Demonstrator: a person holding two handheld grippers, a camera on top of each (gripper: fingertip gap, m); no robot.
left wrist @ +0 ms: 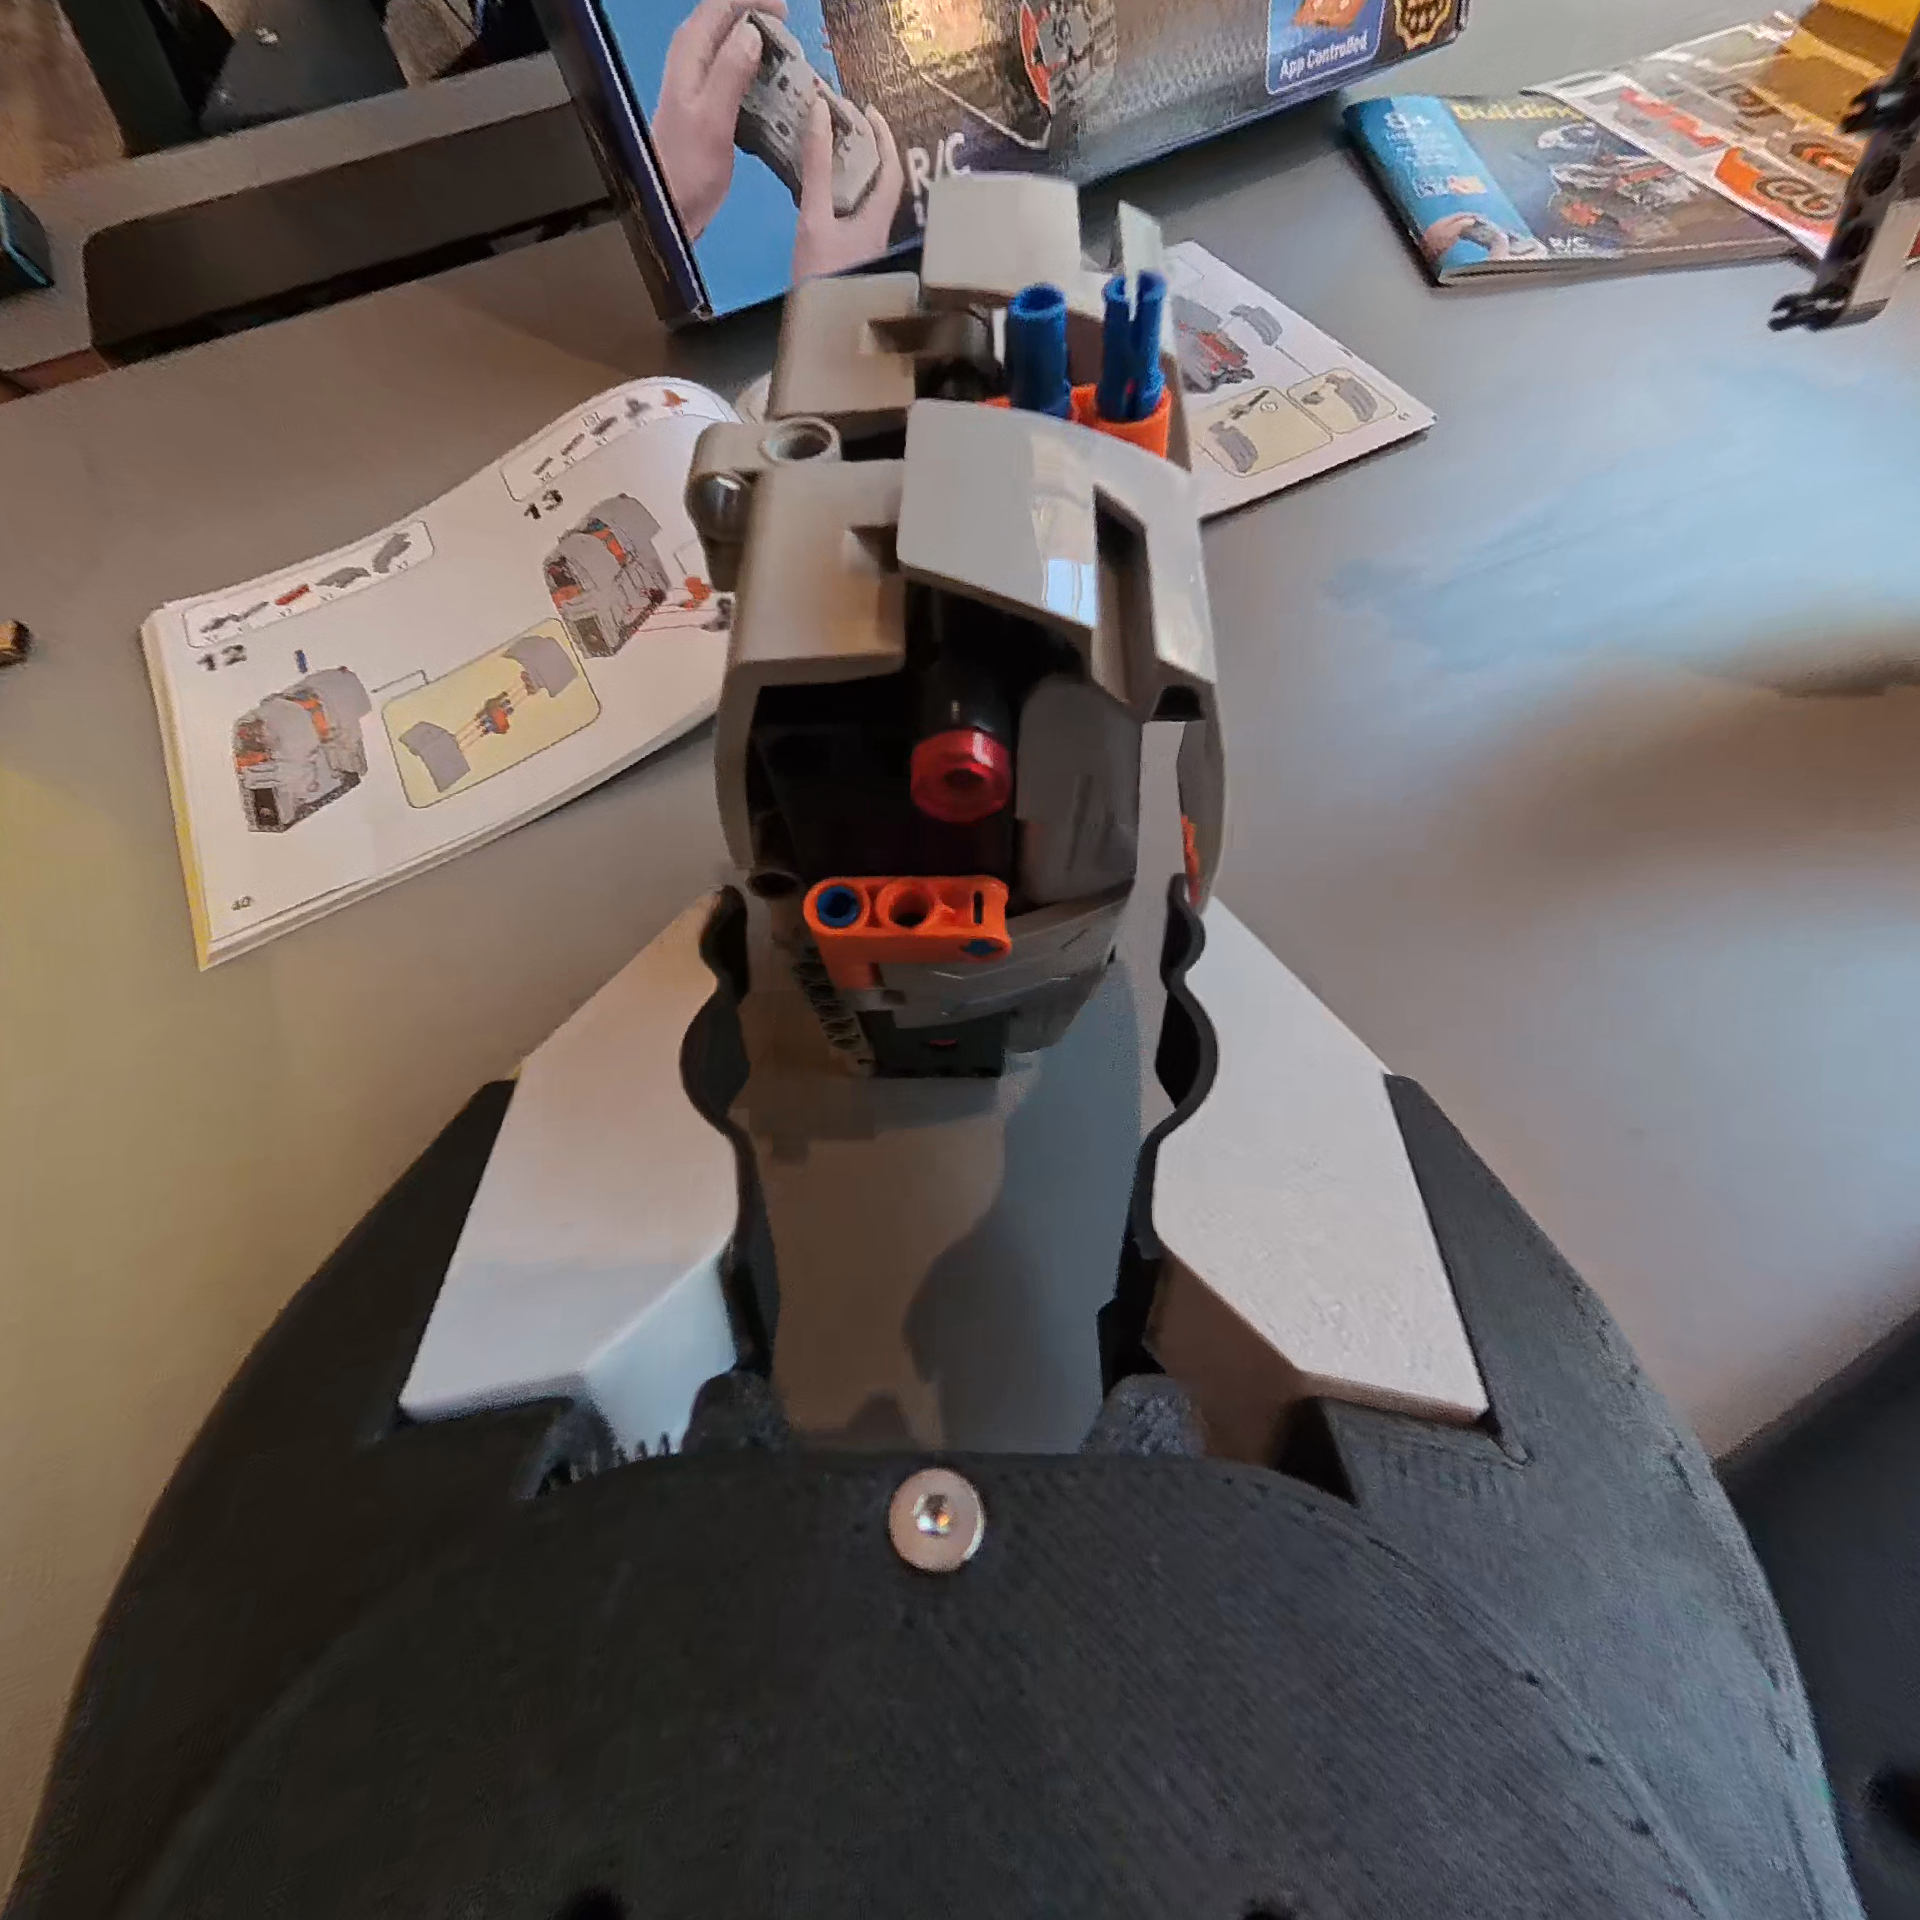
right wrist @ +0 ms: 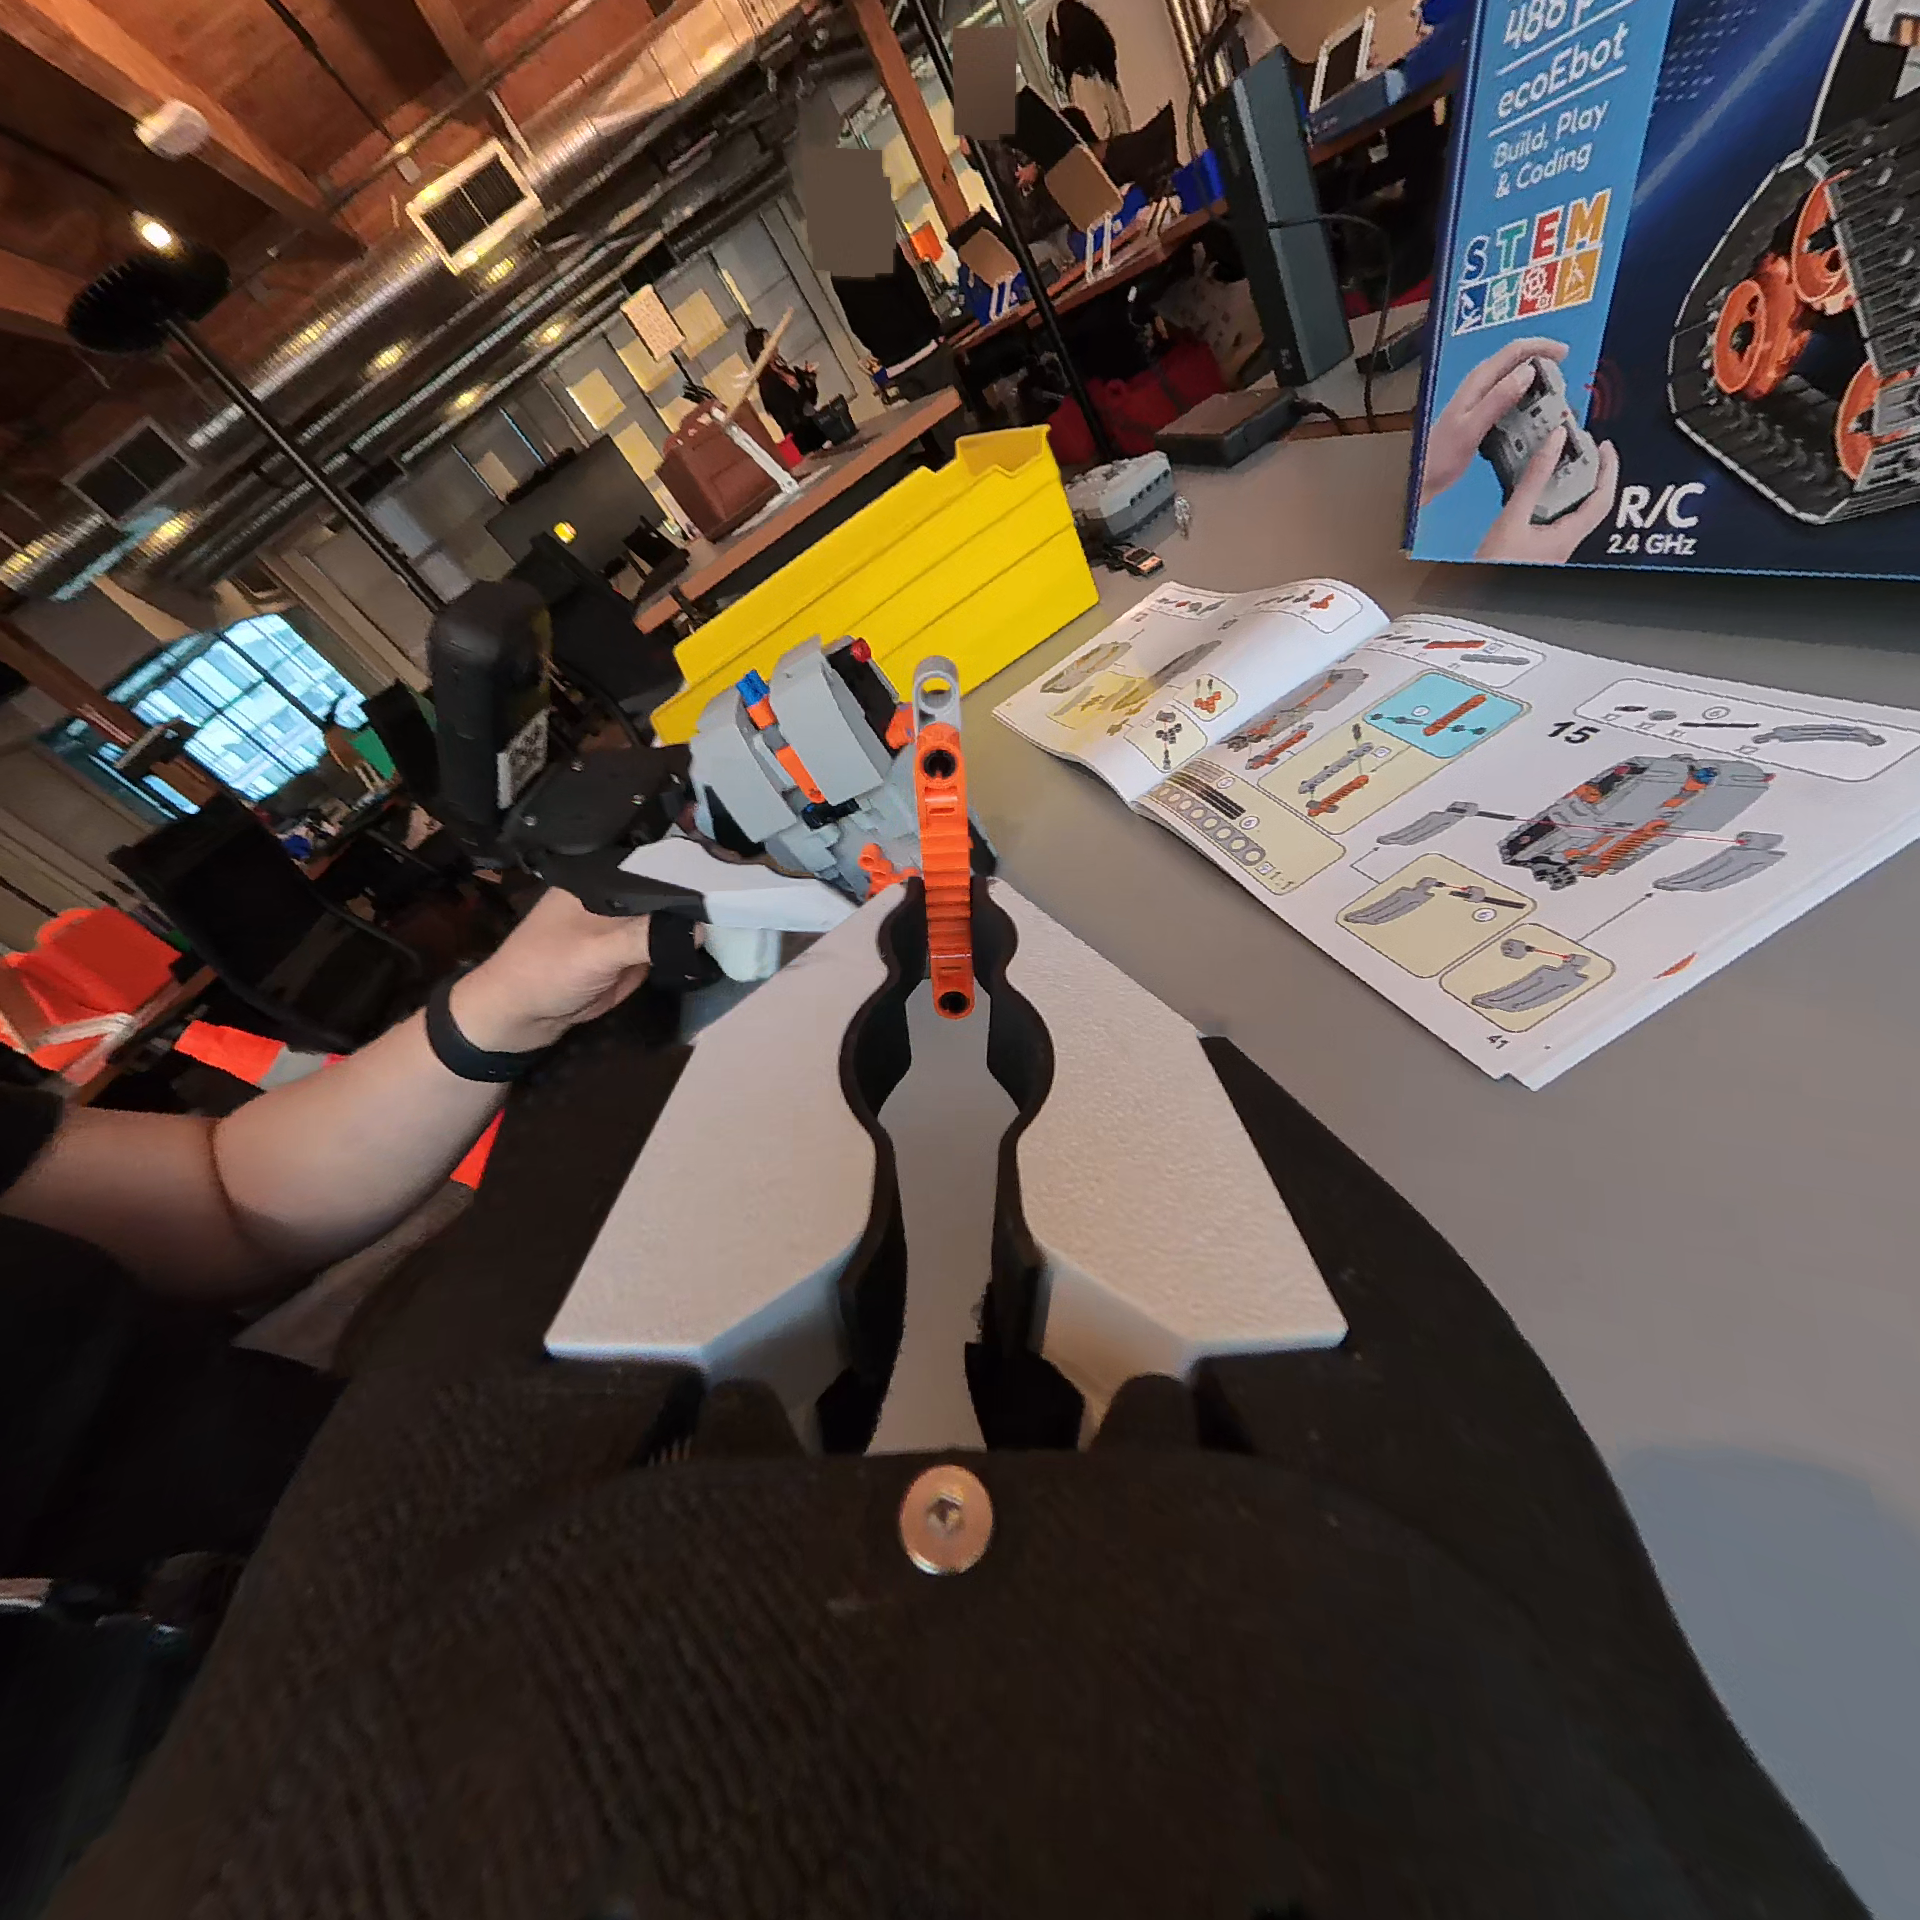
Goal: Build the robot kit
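My left gripper [left wrist: 951, 977] is shut on the base of a grey block-built model [left wrist: 966, 582] with orange, blue and red parts, held upright above the table. The model also shows in the right wrist view [right wrist: 790, 769], where a hand [right wrist: 561, 977] holds the left gripper. My right gripper [right wrist: 945, 935] is shut on an orange toothed beam [right wrist: 945, 862]. A light grey beam [right wrist: 938, 691] is joined to its far end. The beam points forward, close beside the model; I cannot tell if they touch.
An open instruction booklet [left wrist: 416, 707] [right wrist: 1455, 810] lies on the grey table [right wrist: 1662, 1247]. A blue toy box [left wrist: 831, 125] [right wrist: 1662, 291] stands behind it. A yellow bin [right wrist: 914, 582] sits at the table's far edge. A second booklet [left wrist: 1496, 187] and sticker sheets lie far right.
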